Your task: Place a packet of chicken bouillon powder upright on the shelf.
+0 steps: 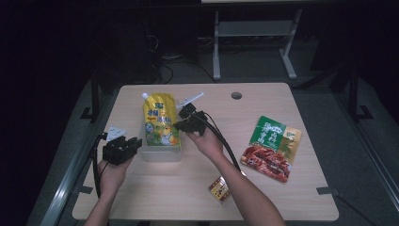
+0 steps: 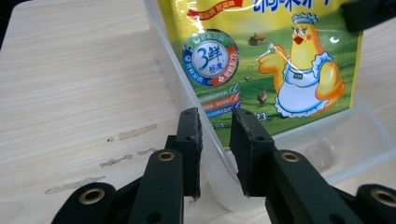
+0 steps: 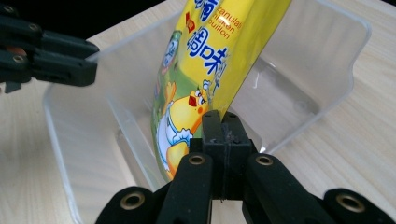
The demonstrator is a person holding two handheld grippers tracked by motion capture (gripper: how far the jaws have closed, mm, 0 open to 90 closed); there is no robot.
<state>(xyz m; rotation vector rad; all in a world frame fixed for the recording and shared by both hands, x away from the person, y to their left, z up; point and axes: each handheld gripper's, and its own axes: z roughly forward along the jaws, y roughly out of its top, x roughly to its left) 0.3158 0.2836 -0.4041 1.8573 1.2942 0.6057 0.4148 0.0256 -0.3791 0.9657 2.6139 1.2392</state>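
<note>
Now left gripper point(image 2: 215, 135) clamps clear bin point(image 2: 187, 93) wall; right gripper point(image 3: 220, 122) fully closed beside yellow pouch point(image 3: 205, 60)

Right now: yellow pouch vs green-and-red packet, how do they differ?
The yellow pouch leans in the clear bin; the green-and-red packet lies flat on the table. The pouch has a spout on top; the packet shows none. The right gripper is at the pouch's edge; the packet lies untouched. Both are printed food packs.

Both grippers point(image 1: 123, 149) point(image 1: 190, 123) flank a yellow pouch point(image 1: 160, 121) in a clear bin point(image 1: 162, 153).
</note>
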